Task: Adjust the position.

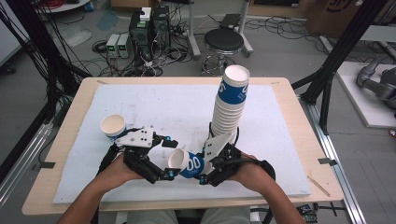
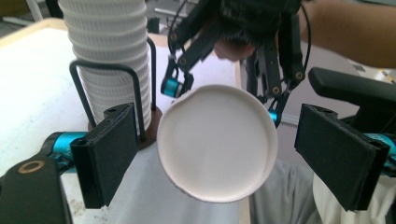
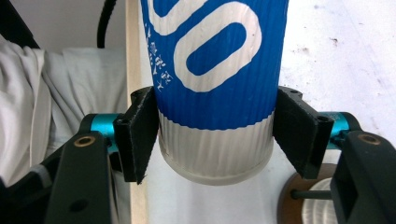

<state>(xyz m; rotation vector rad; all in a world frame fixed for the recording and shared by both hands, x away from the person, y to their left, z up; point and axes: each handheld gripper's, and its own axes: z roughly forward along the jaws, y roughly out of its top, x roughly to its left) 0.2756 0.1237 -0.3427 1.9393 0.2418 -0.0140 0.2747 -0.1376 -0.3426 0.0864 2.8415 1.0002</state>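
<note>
1. The table (image 1: 289,100), a pale wooden top, carries everything here.
2. A white mat (image 1: 154,105) covers most of that top, and it serves as the landmark for the rest.
3. The stack (image 1: 229,105) of ribbed paper cups rises tall from the mat's right half, leaning a little, with a blue-banded cup on top; in the left gripper view it stands behind a black wire holder (image 2: 133,88) on a round brown base.
4. The right gripper (image 1: 201,169) is over the mat's near edge, in front of the stack, and its jaws are clamped on the held cup's base, pads pressing either side of the ribbed white bottom in the right gripper view.
5. The left gripper (image 1: 170,157) sits over the mat's near-left part, jaws well apart with nothing pinched; in its own view the wide black pads flank the held cup's mouth without touching it.
6. The held cup (image 1: 185,164), blue with white lettering, lies on its side above the mat's near edge, its open mouth turned toward the left gripper.
7. A lone cup (image 1: 113,126) stands upright on the mat's left part, just behind the left gripper.
</note>
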